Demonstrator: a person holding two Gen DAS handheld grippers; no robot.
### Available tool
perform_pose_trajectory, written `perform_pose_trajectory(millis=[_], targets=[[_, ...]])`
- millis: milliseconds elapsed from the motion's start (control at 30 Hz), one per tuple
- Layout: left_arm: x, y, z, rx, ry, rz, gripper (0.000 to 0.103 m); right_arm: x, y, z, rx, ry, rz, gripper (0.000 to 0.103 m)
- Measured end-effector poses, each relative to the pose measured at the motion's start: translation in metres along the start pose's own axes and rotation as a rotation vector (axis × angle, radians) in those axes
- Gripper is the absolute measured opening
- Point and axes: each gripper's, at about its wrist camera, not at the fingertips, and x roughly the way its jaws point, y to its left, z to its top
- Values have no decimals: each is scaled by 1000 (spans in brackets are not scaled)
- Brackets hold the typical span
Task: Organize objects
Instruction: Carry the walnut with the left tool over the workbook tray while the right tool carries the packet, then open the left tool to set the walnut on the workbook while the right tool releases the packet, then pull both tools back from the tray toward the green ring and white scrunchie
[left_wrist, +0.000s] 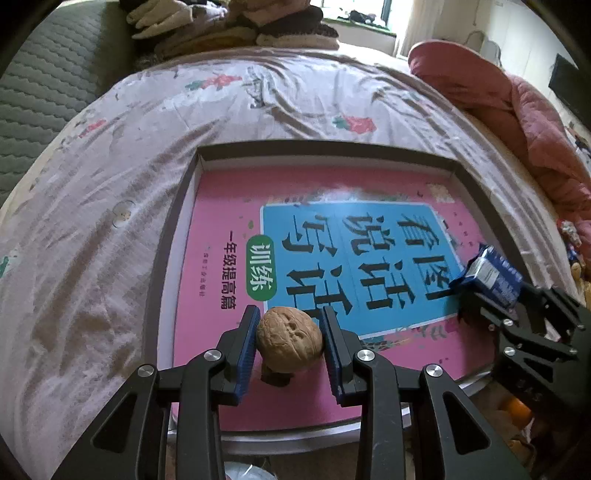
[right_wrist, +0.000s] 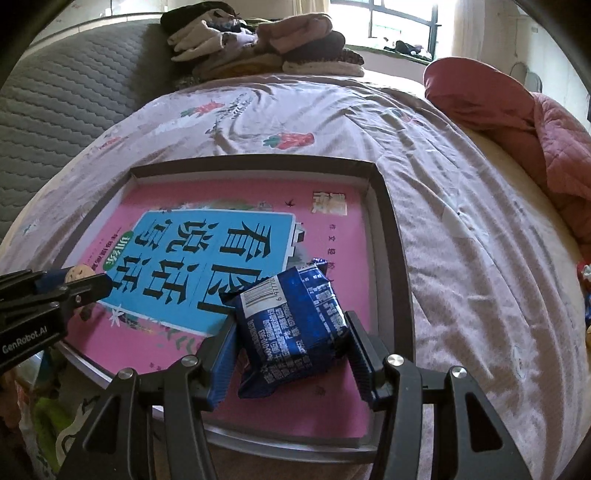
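My left gripper (left_wrist: 290, 343) is shut on a brown walnut (left_wrist: 289, 341), held a little above the pink and blue book (left_wrist: 332, 258) that lies in a shallow grey tray (left_wrist: 325, 149) on the bed. The walnut's shadow falls on the book just below it. My right gripper (right_wrist: 288, 347) is shut on a dark blue snack packet (right_wrist: 291, 325), over the book's near right part inside the tray (right_wrist: 391, 240). In the left wrist view the packet (left_wrist: 487, 275) and right gripper (left_wrist: 517, 314) show at the right. The left gripper (right_wrist: 74, 284) with the walnut (right_wrist: 79, 273) shows at the left of the right wrist view.
The tray rests on a floral bedsheet (left_wrist: 110, 184). A pile of folded clothes (right_wrist: 266, 44) lies at the far end of the bed, a pink quilt (right_wrist: 535, 129) at the right and a grey padded headboard (right_wrist: 74, 92) at the left. Small colourful items (left_wrist: 572, 243) lie right of the tray.
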Motion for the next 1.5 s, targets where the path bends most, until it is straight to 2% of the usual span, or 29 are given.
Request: perform_pose_trajectory(millis=[433, 567, 633, 700, 733, 933, 1133, 1500], targets=[[5, 3, 4, -14, 12, 1, 35, 3, 0, 6, 12, 34, -3, 56], [4, 5, 3, -29, 16, -7, 48, 3, -1, 5, 13, 36, -14, 60], [2, 6, 3, -34, 12, -16, 48, 2, -1, 5, 11, 35, -19, 62], [0, 7, 3, -37, 11, -25, 54, 0, -2, 4, 14, 34, -20, 63], [-1, 7, 3, -37, 11, -31, 60, -1, -3, 4, 15, 35, -21, 64], [-14, 5, 5, -31, -17, -62, 71, -15, -2, 8, 3, 8, -29, 66], [-33, 7, 8, -43, -55, -79, 74, -34, 0, 14, -6, -27, -20, 67], [-80, 10, 13, -56, -130, -59, 74, -74, -1, 24, -14, -89, -18, 68]])
